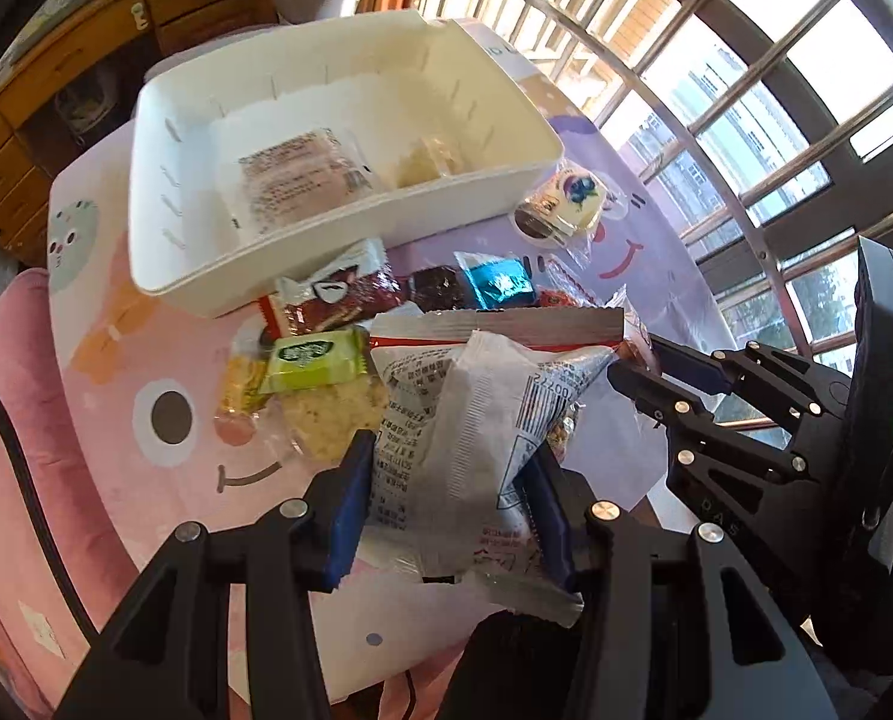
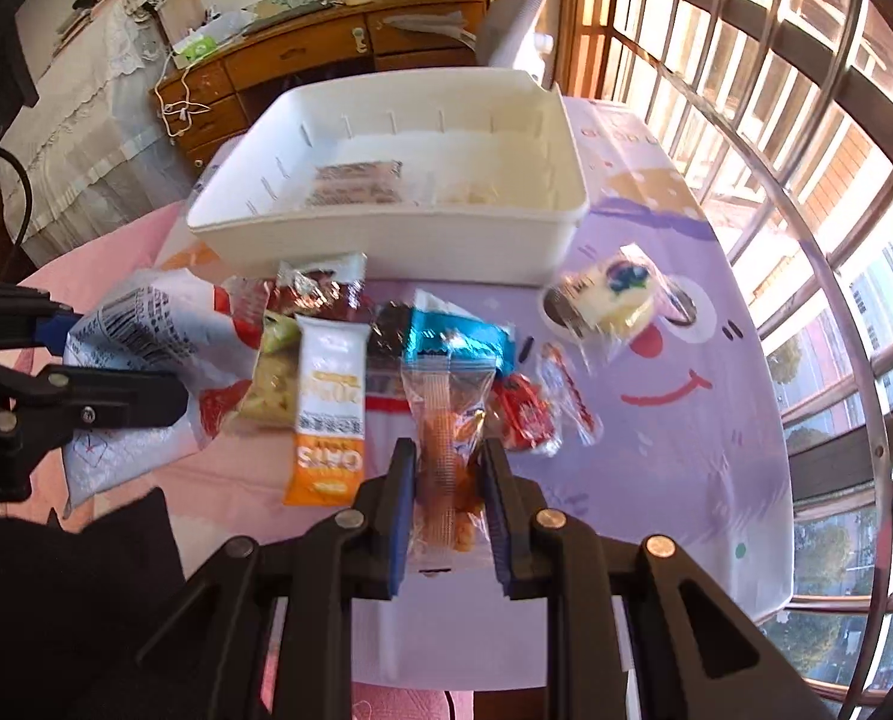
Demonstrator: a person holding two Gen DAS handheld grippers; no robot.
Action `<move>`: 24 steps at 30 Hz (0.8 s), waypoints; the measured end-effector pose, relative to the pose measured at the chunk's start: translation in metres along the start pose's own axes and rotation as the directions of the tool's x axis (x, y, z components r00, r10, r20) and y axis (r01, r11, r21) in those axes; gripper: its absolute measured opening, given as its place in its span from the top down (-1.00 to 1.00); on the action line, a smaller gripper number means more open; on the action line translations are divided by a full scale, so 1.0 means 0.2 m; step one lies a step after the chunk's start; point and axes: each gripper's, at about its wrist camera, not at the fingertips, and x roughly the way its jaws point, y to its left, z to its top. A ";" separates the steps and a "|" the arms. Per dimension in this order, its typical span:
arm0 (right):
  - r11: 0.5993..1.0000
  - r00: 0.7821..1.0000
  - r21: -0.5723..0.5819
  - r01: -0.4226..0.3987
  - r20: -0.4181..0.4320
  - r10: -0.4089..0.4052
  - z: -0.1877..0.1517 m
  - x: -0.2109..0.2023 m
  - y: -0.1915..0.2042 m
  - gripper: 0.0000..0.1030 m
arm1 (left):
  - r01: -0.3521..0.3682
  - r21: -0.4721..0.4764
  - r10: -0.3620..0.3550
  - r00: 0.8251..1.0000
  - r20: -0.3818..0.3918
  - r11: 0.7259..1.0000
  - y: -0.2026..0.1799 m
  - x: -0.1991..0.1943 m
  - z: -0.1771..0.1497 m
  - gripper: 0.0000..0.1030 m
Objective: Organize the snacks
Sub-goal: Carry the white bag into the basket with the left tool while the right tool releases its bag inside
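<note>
- Left gripper (image 1: 446, 480): jaws partly open, clamped on a crinkled silver-white foil snack bag with black print and a barcode (image 1: 458, 420), lifted above the pink-and-lilac cartoon table mat (image 1: 164, 324).
- Right gripper (image 2: 446, 480): jaws narrow, pinched on a clear plastic packet of orange snacks (image 2: 446, 450), also off the mat.
- White rectangular plastic bin (image 2: 386, 240) beyond the snack pile, two wrapped snacks already lying inside.
- Loose on the mat near the bin: orange-and-white oat bar (image 2: 329, 414), teal foil packet (image 2: 464, 336), green packet (image 1: 314, 357).
</note>
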 end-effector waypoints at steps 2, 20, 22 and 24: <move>1.000 1.000 -0.001 -0.019 0.008 0.019 0.05 -0.02 0.02 0.57 | -0.003 -0.017 0.004 1.000 0.020 1.000 0.03 -0.05 0.01 0.08; 0.997 0.996 -0.023 -0.079 0.047 0.080 0.62 0.06 -0.05 0.57 | -0.088 -0.201 0.122 0.979 0.161 0.976 0.37 -0.24 0.38 0.08; 0.997 0.996 -0.025 -0.077 0.046 0.078 0.67 0.09 -0.08 0.57 | -0.092 -0.224 0.132 0.976 0.171 0.970 0.40 -0.23 0.44 0.08; 0.997 0.996 -0.028 -0.073 0.043 0.074 0.72 0.12 -0.11 0.57 | -0.094 -0.241 0.140 0.973 0.182 0.966 0.43 -0.21 0.49 0.08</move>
